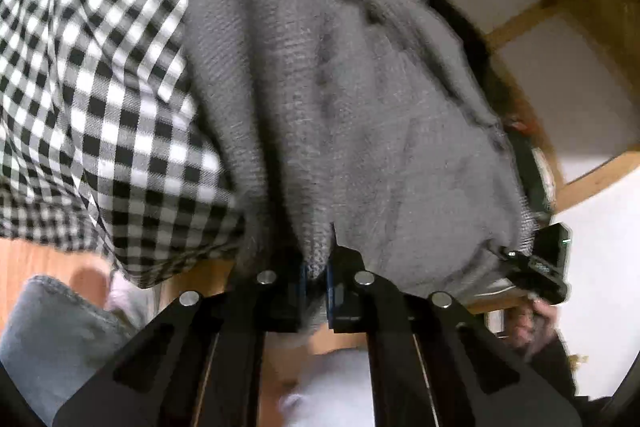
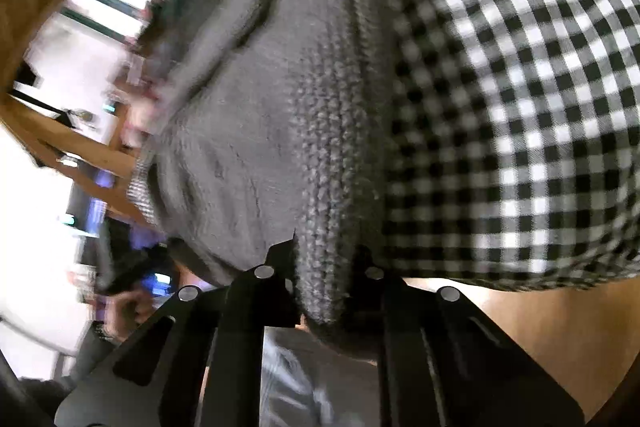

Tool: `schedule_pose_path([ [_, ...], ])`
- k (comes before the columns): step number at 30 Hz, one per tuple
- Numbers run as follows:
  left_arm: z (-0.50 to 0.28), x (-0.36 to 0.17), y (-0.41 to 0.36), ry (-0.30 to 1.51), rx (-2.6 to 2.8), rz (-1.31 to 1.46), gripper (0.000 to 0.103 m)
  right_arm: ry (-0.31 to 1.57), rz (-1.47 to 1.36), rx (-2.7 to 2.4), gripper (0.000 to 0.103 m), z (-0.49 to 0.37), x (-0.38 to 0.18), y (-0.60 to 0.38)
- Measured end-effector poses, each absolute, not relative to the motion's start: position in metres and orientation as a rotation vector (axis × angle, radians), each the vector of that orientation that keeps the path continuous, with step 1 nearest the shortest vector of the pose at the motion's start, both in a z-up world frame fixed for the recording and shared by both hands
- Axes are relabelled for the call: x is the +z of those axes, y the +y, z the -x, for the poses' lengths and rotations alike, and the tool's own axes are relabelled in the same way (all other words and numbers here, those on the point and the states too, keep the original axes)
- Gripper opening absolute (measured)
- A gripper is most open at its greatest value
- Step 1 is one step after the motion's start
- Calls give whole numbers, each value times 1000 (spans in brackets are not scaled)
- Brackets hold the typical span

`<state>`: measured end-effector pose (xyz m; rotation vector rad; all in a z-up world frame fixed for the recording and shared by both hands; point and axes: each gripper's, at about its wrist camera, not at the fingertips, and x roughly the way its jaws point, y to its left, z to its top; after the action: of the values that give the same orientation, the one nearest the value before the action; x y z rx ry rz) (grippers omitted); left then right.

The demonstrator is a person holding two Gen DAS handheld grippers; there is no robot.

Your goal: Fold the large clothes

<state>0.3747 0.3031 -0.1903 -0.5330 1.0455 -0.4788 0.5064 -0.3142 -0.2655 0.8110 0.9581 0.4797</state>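
Observation:
A grey knitted sweater [image 1: 340, 115] fills the middle of the left wrist view. My left gripper [image 1: 317, 267] is shut on its edge, the knit pinched between the blue pads. In the right wrist view the same grey sweater [image 2: 256, 147] hangs in front, and my right gripper [image 2: 324, 267] is shut on a thick ribbed fold of it. The right gripper [image 1: 540, 267] also shows in the left wrist view at the sweater's far corner. The left gripper shows blurred in the right wrist view [image 2: 120, 279]. Both views are motion-blurred.
A black-and-white checked cloth [image 1: 100, 99] lies beside the sweater, also in the right wrist view [image 2: 520, 107]. Below is a wooden surface [image 2: 540, 327]. Another grey garment [image 1: 52, 335] lies at lower left. Wooden beams and white walls [image 1: 560, 67] are behind.

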Motion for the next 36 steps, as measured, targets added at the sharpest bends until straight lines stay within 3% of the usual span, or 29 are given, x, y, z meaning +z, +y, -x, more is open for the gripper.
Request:
schedule_pose_path([
  [4,-371,-167,327,973,-571,672,6,830,-1112,573,12,-505,-266,-336],
  [8,-384,-145,359,919,-610,802,6,773,-1178,636,12,-510,-250,-343],
  [12,-406,-120,382,876,-583,757,6,717,-1285,675,12,-529,-239,-357],
  [17,-444,-99,407,803,-591,791,6,695,-1268,713,12,-573,-206,-357],
  [25,-499,-47,366,731,-688,736,6,684,-1179,787,12,-665,-142,-345],
  [30,-546,-21,371,742,-710,730,6,738,-1166,738,12,-727,-116,-342],
  [34,-611,-38,388,868,-627,808,6,898,-1172,571,12,-801,-127,-343],
  [36,-657,-61,392,977,-537,730,7,1011,-1095,443,20,-836,-142,-347],
])
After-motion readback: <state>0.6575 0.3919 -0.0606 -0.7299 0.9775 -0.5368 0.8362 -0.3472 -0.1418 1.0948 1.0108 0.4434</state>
